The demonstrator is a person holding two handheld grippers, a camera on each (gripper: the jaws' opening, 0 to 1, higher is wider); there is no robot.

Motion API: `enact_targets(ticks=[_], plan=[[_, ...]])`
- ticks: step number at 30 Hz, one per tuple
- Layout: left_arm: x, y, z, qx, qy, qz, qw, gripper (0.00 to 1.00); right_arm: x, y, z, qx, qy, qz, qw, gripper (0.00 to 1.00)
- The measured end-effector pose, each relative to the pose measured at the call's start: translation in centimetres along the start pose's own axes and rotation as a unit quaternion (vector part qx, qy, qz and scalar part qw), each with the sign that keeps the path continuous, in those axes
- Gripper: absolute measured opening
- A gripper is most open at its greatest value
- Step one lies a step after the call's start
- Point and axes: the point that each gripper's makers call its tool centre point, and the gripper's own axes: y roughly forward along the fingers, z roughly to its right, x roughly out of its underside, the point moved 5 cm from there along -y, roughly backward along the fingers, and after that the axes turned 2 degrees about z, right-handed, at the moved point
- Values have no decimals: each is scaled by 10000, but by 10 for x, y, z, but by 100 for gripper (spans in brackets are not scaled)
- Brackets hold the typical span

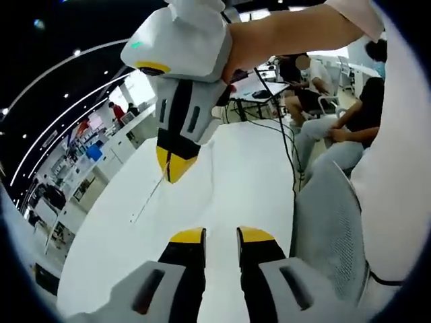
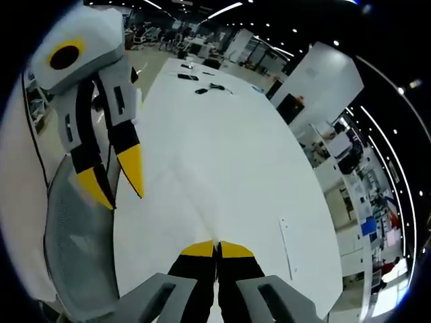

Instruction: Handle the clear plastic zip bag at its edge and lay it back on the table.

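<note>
The clear plastic zip bag [image 2: 219, 202] is hard to make out against the white table [image 2: 222, 114]. My right gripper [image 2: 217, 249] is shut on its near edge, and faint creases run forward from the jaws. Its thin zip strip [image 2: 286, 246] lies off to the right. In the left gripper view the right gripper [image 1: 177, 165] comes down from the top, held by a person's arm, tips pinched on the bag [image 1: 187, 200], with the zip strip [image 1: 148, 198] trailing below. My left gripper [image 1: 222, 235] is open and empty, short of the bag. It also appears at left in the right gripper view, as the left gripper [image 2: 114, 180].
A grey mesh chair [image 1: 331, 222] stands against the table's edge beside me, seen also as the chair [image 2: 74, 249]. A black cable [image 1: 286, 145] runs across the table. Small dark items [image 2: 196, 85] lie at the far end. Seated people [image 1: 316, 101] are beyond the table.
</note>
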Motion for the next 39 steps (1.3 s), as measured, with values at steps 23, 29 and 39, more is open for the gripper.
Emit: enact_targets(ticks=[23,29,39], plan=[[24,-8,-7,-404,-1106,178,9929,32,11,7,33,372,-355,-284,9983,0],[34,-9,-9,-478,-1281,153,9905,33,17,14,46,485,-407,-364,9973,0],[43,-10,-10,-588,-1488,113,9870,35,25,31,76,796,-479,-434,9947,0]])
